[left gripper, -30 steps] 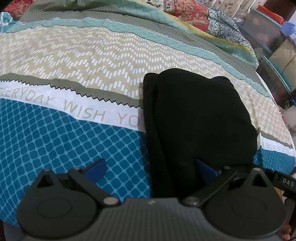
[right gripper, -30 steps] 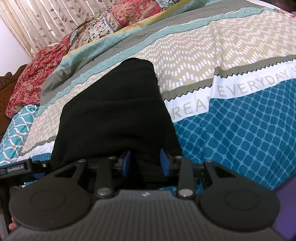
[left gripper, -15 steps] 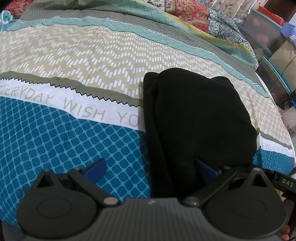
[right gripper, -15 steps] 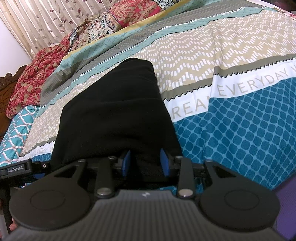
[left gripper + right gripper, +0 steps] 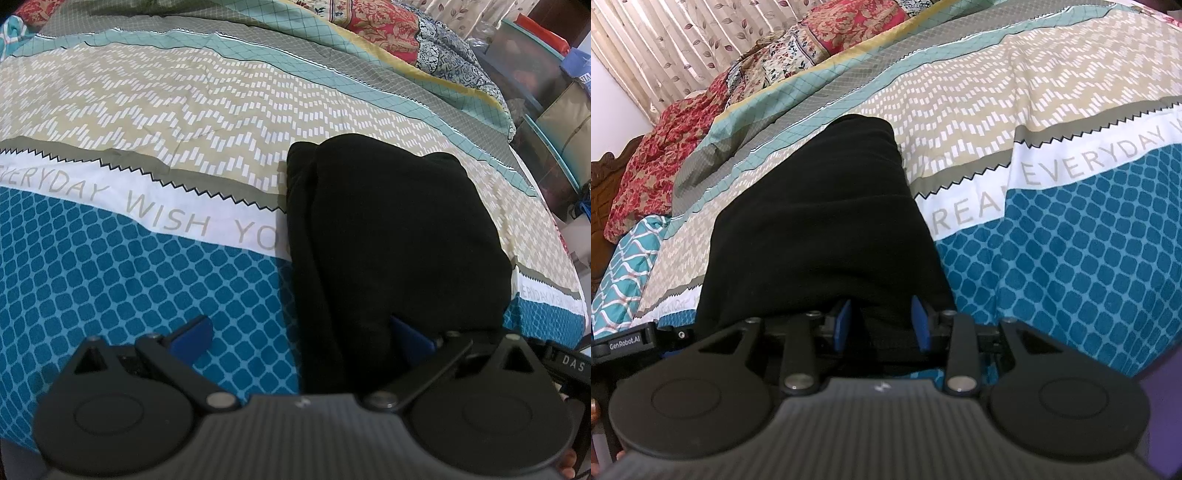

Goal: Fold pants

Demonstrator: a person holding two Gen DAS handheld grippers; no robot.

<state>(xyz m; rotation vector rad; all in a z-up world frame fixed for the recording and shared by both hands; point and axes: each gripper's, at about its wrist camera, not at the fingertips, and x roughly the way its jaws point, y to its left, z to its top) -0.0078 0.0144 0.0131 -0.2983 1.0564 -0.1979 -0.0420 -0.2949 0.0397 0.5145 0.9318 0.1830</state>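
Black pants (image 5: 820,236) sit pinched in right gripper (image 5: 882,325); left gripper (image 5: 299,338) low, spread wide.

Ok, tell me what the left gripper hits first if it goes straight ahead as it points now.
The black pants. The left gripper is open, and the folded bundle already lies between its fingers, toward the right one. Beyond the pants comes the patterned bedspread, though depth is hard to judge.
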